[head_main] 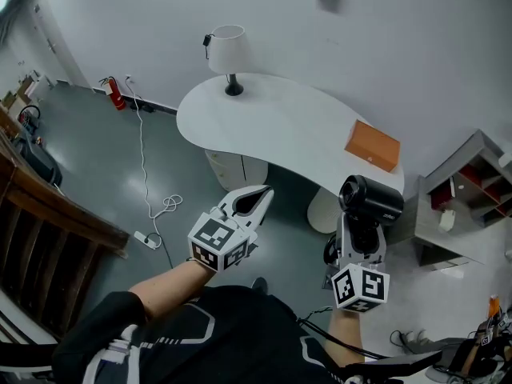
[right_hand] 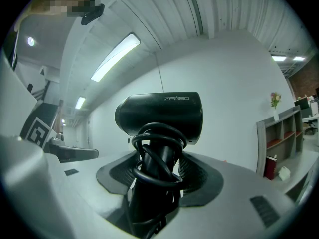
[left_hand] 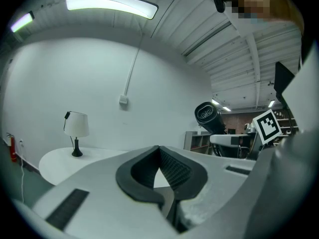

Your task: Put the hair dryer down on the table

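Two handheld grippers hang in the air off the near edge of a white curved table (head_main: 280, 126), neither touching it. The right gripper (right_hand: 157, 180) is clamped on the handle of a black hair dryer (right_hand: 159, 113), its dark pads pressing the handle from both sides. The dryer stands upright with its barrel on top, and its black cord (right_hand: 157, 153) is looped round the handle. From the head view the dryer (head_main: 370, 200) is held clear of the tabletop, off the near edge at the table's right end. The left gripper (left_hand: 159, 151) has its jaws drawn together with the tips meeting and nothing between them. On the table, a lamp with a white shade (head_main: 228, 54) stands at the far left end, and a flat orange box (head_main: 373, 146) lies by the right end.
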